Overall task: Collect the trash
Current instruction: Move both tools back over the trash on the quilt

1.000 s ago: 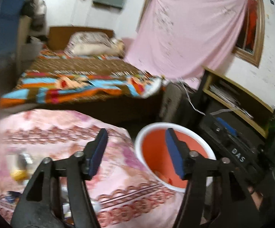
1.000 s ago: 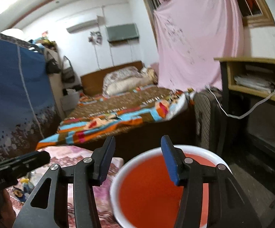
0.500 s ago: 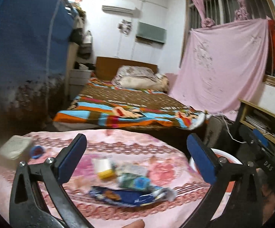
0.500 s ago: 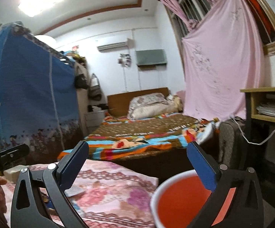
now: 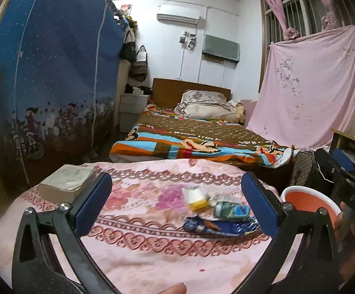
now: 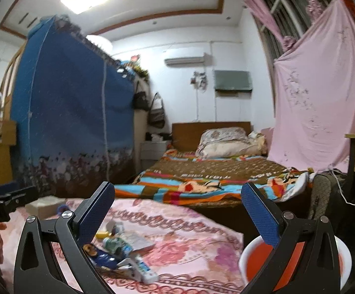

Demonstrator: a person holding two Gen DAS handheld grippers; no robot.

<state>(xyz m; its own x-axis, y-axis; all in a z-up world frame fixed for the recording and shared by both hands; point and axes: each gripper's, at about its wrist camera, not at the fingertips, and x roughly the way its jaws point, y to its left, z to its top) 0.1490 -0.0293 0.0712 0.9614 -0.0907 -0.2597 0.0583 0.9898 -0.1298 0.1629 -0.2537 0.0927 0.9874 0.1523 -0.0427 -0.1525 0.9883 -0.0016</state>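
Blue wrapper (image 5: 222, 226), one green packet (image 5: 231, 211) (blurred), one orange bin (image 5: 309, 199).

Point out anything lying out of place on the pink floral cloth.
A loose heap of trash: a blue wrapper, a crumpled green bottle and a small yellow-white pack lie strewn on the cloth, outside the orange bin.

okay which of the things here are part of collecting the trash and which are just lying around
Part of the job:
blue wrapper
green-label bottle
yellow-and-white packet
red basin

Just lying about:
book on the pink floral cloth
bed
blue wardrobe
pink sheet
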